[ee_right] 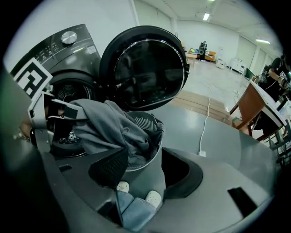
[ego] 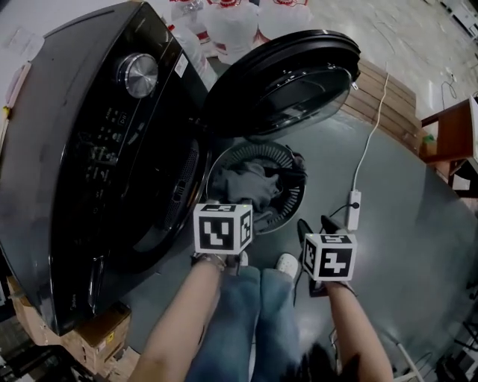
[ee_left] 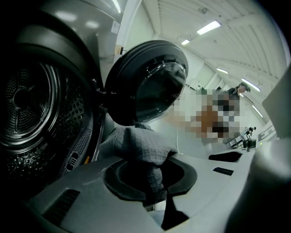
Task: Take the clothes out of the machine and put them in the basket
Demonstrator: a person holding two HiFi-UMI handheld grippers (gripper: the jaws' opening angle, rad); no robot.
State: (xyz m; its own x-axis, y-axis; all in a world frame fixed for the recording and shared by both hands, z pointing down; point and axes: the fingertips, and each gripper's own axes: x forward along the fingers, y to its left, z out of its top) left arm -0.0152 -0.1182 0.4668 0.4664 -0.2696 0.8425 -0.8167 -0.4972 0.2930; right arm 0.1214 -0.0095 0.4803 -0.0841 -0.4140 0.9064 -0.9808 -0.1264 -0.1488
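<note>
A grey garment hangs from my left gripper, whose jaws are shut on it. In the right gripper view the garment drapes from that gripper down into the round slatted basket. The basket stands on the floor in front of the dark machine, under its open door, with more dark clothes inside. My left gripper's marker cube hides its jaws in the head view. My right gripper hovers near the basket's front edge, open and empty. The drum is at the left.
A white power strip with its cable lies on the floor right of the basket. Water jugs stand behind the machine, beside a wooden pallet. A desk is at far right, cardboard boxes at lower left. My shoes are near the basket.
</note>
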